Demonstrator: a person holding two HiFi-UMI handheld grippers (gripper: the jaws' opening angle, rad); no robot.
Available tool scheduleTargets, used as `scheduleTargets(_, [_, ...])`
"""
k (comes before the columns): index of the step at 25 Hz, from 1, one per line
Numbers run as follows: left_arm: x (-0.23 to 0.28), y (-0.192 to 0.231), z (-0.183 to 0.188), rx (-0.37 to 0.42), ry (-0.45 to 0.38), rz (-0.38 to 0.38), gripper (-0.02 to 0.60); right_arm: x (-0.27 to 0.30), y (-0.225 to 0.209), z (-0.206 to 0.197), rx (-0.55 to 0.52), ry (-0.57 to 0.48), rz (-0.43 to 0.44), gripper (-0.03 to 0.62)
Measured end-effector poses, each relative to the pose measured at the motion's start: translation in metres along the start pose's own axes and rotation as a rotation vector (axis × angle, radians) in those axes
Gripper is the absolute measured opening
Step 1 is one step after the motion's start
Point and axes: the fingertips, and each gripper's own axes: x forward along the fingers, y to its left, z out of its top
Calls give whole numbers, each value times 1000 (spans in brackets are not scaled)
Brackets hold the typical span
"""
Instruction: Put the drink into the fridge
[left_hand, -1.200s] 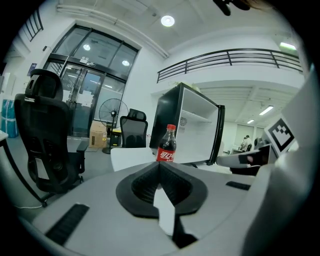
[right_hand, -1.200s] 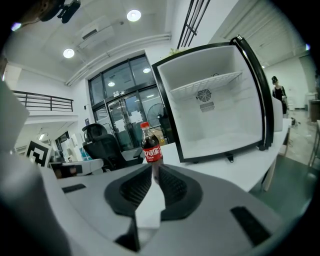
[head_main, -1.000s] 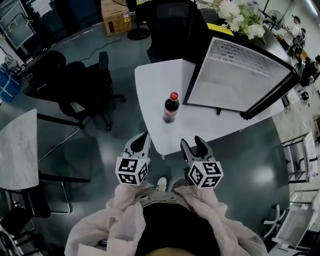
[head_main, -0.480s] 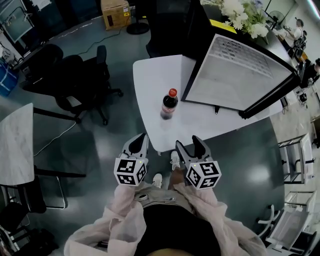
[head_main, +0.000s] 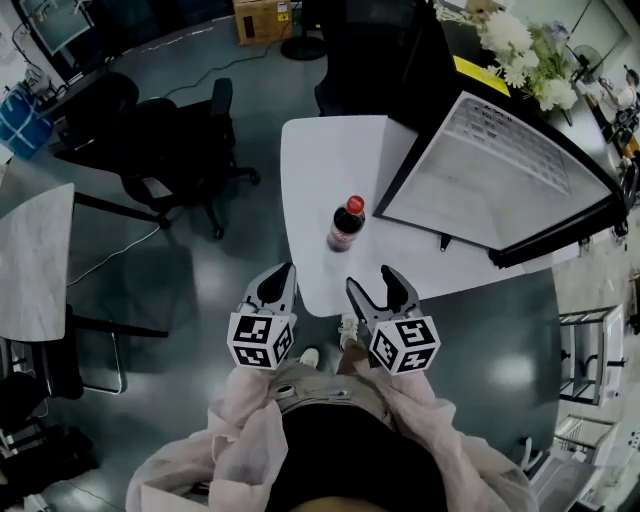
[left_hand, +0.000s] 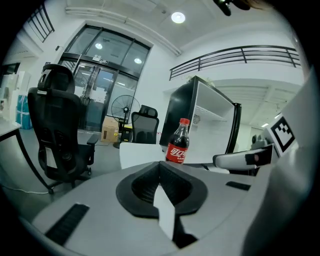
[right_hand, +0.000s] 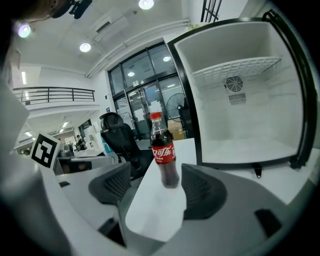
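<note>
Fingers (right_hand: 112, 185) on right gripper (head_main: 371, 281) just now opening wide, nothing between; pressing left gripper (head_main: 281, 274) fingers (left_hand: 142, 187) together, empty; facing red-capped dark plastic cola bottle (head_main: 346, 222) standing upright on white table (head_main: 310, 160), beside open black fridge (head_main: 500, 170).

Jaws of right tool (right_hand: 155, 196) just opening, empty; cola bottle (right_hand: 163, 150) upright ahead; fridge (right_hand: 240, 125) open.

bottle (head_main: 346, 222): 1 | fridge (head_main: 500, 170): 1 | left tool (head_main: 283, 275) + right tool (head_main: 370, 280): 2 | cardboard box (head_main: 262, 18): 1
</note>
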Motion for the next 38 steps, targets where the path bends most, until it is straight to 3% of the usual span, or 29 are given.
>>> scheduleTargets(15, [24, 44, 2, -70, 15, 190, 11, 76, -15, 10, -101, 106, 117, 357])
scheduleTargets(28, [39, 64, -2, -123, 30, 333, 11, 126, -13, 12, -179, 164, 270, 360])
scheduleTargets(38, [45, 64, -14, -184, 34, 447, 11, 151, -4, 22, -306, 109, 383, 360])
